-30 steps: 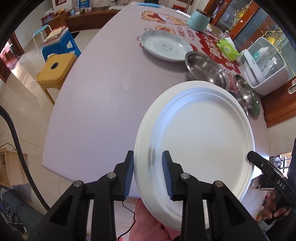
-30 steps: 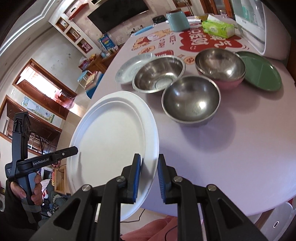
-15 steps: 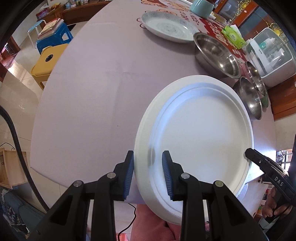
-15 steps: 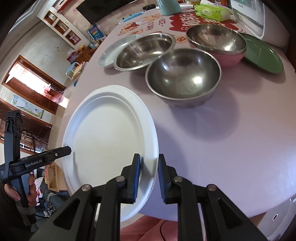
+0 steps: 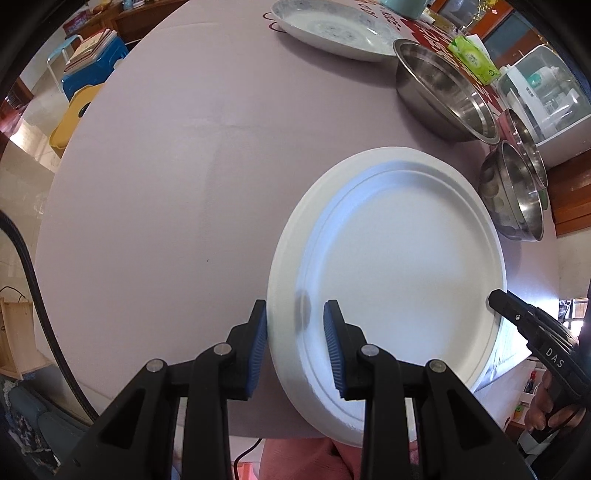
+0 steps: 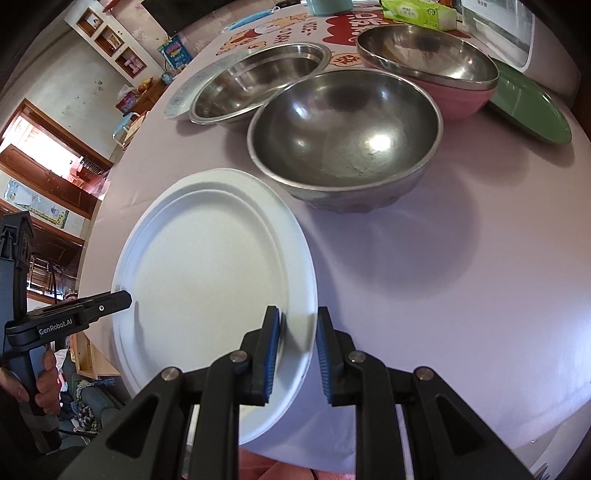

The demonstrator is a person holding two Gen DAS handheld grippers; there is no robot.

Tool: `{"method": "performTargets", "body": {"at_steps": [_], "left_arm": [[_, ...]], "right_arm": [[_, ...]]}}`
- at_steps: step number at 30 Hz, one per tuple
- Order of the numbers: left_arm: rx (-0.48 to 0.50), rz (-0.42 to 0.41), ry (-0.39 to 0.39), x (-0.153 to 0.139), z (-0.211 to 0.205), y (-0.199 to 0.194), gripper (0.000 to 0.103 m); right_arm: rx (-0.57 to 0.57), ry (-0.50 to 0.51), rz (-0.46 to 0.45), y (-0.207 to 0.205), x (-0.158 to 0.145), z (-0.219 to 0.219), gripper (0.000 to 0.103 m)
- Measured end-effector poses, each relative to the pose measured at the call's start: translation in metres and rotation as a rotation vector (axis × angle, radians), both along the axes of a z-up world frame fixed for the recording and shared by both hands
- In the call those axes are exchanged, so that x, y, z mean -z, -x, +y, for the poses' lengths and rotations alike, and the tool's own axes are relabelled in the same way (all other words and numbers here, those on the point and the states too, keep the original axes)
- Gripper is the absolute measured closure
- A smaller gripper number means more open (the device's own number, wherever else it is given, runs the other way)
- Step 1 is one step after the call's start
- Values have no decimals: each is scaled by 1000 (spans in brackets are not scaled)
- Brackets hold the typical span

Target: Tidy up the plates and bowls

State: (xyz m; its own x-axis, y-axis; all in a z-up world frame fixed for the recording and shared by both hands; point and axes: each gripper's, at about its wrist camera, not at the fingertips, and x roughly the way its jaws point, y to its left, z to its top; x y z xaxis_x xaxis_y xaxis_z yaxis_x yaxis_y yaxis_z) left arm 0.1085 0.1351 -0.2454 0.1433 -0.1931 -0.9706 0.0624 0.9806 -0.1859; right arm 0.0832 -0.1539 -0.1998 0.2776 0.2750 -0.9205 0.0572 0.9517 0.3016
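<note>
white plate [image 5: 399,266] lower, nearer table [image 5: 166,166] | face-up, near-level | left gripper [image 5: 295,347], right gripper [image 6: 295,350] clamp opposite rims

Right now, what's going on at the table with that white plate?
A person is holding the white plate by opposite edges, one handheld gripper on each side. The left gripper clamps its jaws on one rim, the right gripper on the other. The plate is low over the near edge of the lilac table, partly overhanging it; I cannot tell whether it has touched down. Beyond it sit three steel bowls, one of them nested in a pink bowl, plus a green plate and a patterned plate.
</note>
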Motion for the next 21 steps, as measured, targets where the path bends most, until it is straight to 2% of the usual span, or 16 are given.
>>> {"method": "performTargets", "body": {"at_steps": [13, 21], "left_arm": [[6, -10, -23, 0, -19, -13, 64], [-5, -14, -20, -1, -24, -13, 63]], "right_arm": [[-28, 13, 1, -5, -2, 1, 82], [-30, 19, -5, -7, -3, 1, 82]]}}
